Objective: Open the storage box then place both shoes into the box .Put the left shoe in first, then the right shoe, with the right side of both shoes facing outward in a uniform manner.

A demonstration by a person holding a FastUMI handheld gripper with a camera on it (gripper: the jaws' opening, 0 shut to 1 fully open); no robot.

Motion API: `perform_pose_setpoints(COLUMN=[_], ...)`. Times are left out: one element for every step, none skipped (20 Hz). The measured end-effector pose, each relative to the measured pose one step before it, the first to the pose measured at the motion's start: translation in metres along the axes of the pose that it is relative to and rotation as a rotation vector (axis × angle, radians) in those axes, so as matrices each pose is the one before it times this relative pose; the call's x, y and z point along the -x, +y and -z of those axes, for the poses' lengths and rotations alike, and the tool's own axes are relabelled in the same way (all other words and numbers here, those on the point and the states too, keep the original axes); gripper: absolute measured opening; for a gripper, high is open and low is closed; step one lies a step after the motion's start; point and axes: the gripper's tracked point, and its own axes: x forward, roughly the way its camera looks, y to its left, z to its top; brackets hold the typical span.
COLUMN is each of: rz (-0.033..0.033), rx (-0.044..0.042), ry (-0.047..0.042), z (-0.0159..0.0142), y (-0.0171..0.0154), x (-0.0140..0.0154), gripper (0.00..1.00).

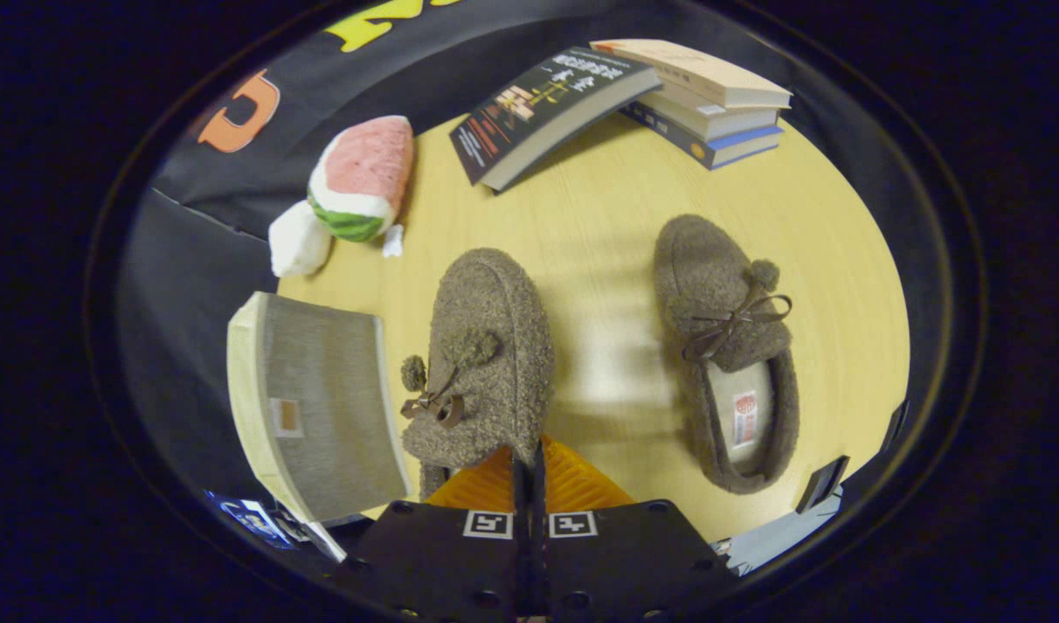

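- Right now the gripper (pixel 529 463) has its fingers pressed close together, nothing visibly between them, tips at the heel end of the near slipper (pixel 482 363).
- That brown fuzzy slipper lies on the wooden table (pixel 599 225), toe pointing away, bow and pompoms on top.
- Its mate, the second slipper (pixel 727 346), sits apart to the right, its insole showing.
- Left of the near slipper stands the grey fabric storage box (pixel 317 407), lid down; contents cannot be seen.
- Beyond lie a watermelon plush (pixel 361 177) and stacked books (pixel 633 95).

Even overhead light falls bright on the desk (pixel 599 216), with a pale glare patch mid-surface; soft shadows, sharp centre, fisheye bending towards the edges
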Motion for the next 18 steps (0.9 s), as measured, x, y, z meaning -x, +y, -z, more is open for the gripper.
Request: perform_pose_setpoints(rz=[-0.01474,-0.01147,-0.01099,-0.01253,-0.00822,-0.00275,-0.00674,-0.01858,-0.02802,-0.02609,-0.01366,0.00021,0.00713,0.00671,0.00866,0.01156,0.01765,0.02536], rx=[0.01213,0.01422,0.01523,0.02126,0.01276,0.00404,-0.00198,0.00142,0.00462,0.00399,0.00867,0.00492,-0.00559,-0.00638,-0.00650,-0.00573,-0.00146,-0.00277], ry=[-0.02565,-0.02490,-0.02213,-0.02186,-0.01724,-0.01400,-0.01327,-0.00573,0.00122,0.00798,0.01298,0.01245,0.01279,0.01605,0.01438,0.01386,0.01492,0.01532], z=[-0.00229,-0.00385,-0.00194,-0.00331,-0.00206,-0.00195,-0.00183,0.00105,0.00161,0.00514,0.00499,0.00507,0.00531,0.00609,0.00580,0.00573,0.00642,0.00548], y=[0.01126,0.01403,0.01445,0.01824,0.01505,0.01749,0.02397,0.02340,0.02454,0.01968,0.01954,0.01643,0.01370,0.01294,0.01149,0.00904,0.00626,0.00255], x=[0.01673,0.01652,0.01481,0.01358,0.00991,0.00890,0.00778,0.00330,-0.00107,-0.00536,-0.00757,-0.01046,-0.01340,-0.01550,-0.01612,-0.01650,-0.01723,-0.01698], gripper=[0.01,0.01,0.01,0.01,0.01,0.01,0.01,0.01,0.01,0.01,0.01,0.01,0.01,0.01,0.01,0.00,0.01,0.01])
